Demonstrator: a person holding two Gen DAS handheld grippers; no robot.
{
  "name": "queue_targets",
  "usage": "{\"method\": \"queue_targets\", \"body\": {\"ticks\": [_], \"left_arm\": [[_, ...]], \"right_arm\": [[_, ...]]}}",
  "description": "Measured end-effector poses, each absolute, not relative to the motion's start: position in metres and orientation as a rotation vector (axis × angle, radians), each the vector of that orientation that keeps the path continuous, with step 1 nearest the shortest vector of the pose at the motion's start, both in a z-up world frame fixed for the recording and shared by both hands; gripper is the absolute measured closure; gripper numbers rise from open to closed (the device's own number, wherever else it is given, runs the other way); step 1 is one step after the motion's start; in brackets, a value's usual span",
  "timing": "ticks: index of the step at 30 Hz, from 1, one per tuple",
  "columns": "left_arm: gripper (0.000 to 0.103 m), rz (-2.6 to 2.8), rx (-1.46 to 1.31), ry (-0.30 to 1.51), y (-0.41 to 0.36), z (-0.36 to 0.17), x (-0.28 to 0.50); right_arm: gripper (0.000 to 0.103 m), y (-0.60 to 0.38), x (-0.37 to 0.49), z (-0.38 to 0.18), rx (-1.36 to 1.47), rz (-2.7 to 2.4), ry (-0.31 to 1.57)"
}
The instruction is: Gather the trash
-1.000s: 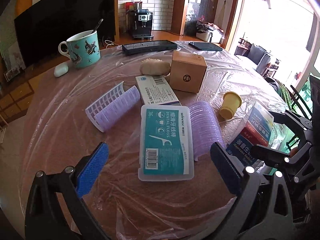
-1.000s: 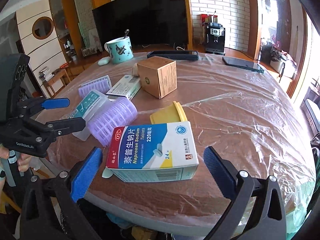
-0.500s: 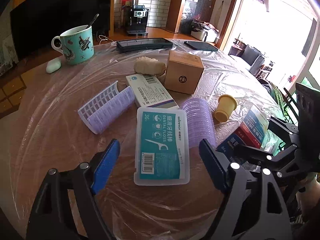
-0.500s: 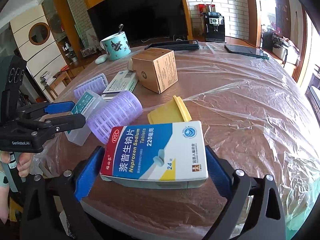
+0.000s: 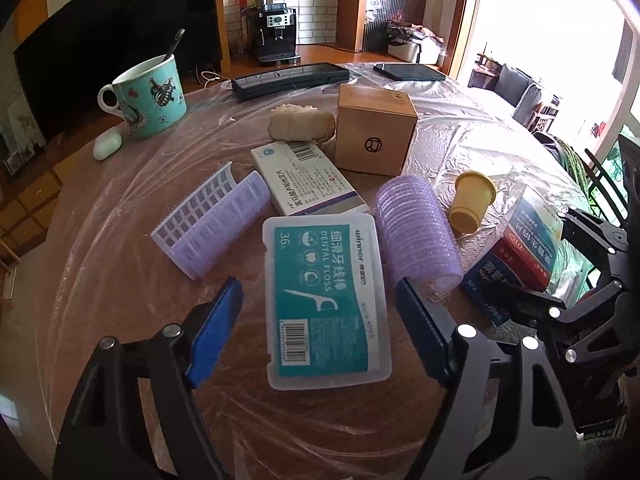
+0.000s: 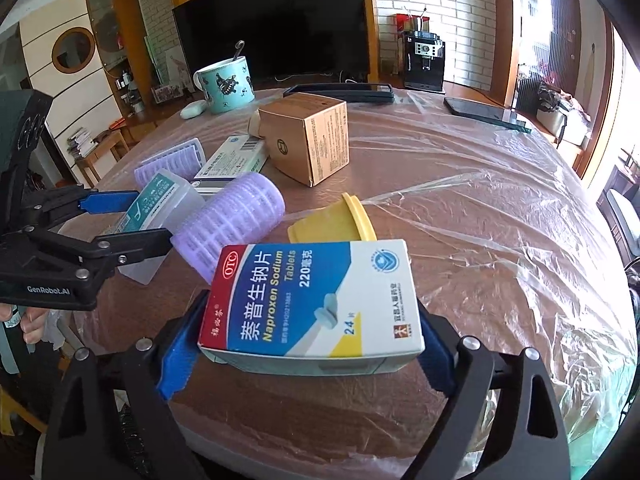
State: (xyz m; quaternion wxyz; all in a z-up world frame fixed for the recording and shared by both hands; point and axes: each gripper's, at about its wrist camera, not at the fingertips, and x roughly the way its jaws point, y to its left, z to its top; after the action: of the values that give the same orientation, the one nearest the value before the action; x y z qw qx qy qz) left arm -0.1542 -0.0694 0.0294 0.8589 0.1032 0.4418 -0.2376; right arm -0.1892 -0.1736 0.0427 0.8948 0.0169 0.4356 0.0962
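From the left wrist, the left gripper (image 5: pixel 318 322) has just been closing around the dental floss case (image 5: pixel 325 298) on the plastic-covered table (image 5: pixel 500 152), pads not yet touching. From the right wrist, the right gripper (image 6: pixel 304 344) has closed onto the Naproxen box (image 6: pixel 312 300) near the table edge, pads apparently pressing its ends, so that piece looks ready to lift

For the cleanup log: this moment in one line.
left tongs: closing around floss box, not touching | right tongs: closing, gripping naproxen box
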Motion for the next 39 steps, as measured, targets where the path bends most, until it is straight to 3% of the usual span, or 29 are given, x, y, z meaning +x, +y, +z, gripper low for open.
{"method": "queue_targets", "body": {"ticks": [4,5,7,39], "left_arm": [[0.046,-0.502,0.221,0.959,-0.074,0.021,-0.152],[0.047,-0.496,0.224,0.957,-0.074,0.02,-0.152],[0.048,-0.499,0.216,0.953,-0.072,0.02,-0.153],[0.048,-0.511,0.031,0.857,-0.048,0.056,-0.216]], "right_arm": [[0.016,-0.174,-0.189,0.043,0.041,0.196,0.902],[0.016,-0.174,-0.189,0.043,0.041,0.196,0.9],[0.022,-0.175,-0.19,0.044,0.044,0.203,0.894],[0.023,-0.189,-0.226,0.084,0.175,0.296,0.847]]}}
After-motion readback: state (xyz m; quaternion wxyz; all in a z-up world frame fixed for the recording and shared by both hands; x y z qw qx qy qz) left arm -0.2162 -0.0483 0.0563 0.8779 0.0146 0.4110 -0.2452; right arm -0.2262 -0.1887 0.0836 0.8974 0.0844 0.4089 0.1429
